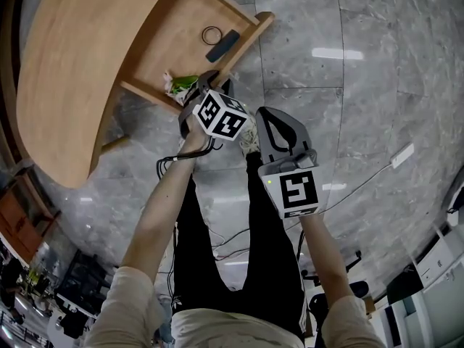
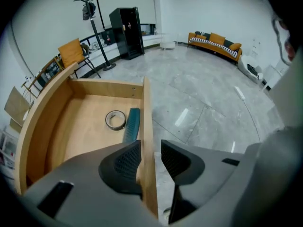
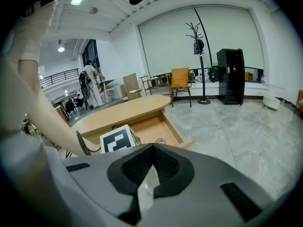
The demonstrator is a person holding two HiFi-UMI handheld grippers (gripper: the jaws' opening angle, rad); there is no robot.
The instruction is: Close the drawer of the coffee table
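The oval wooden coffee table [image 1: 69, 71] fills the upper left of the head view, with its drawer [image 1: 177, 46] pulled out toward the floor tiles. In the drawer lie a tape ring [image 2: 115, 119], a dark teal bar [image 2: 132, 124] and a green packet [image 1: 183, 83]. My left gripper [image 2: 151, 157] points steeply down with its jaws open on either side of the drawer's front panel [image 2: 147, 126], one pad inside and one outside. In the head view the left gripper [image 1: 205, 78] sits at the panel's near end. My right gripper [image 3: 152, 149] is shut and empty, and in the head view the right gripper [image 1: 268, 116] is off the drawer, over the floor.
Grey marble floor lies right of the drawer. A white power strip [image 1: 402, 154] and cables run across it. A chair [image 2: 73, 53], a coat rack [image 2: 92, 13], a black cabinet [image 2: 127, 32] and an orange sofa [image 2: 215, 41] stand beyond. People stand far off at the left [image 3: 90, 86].
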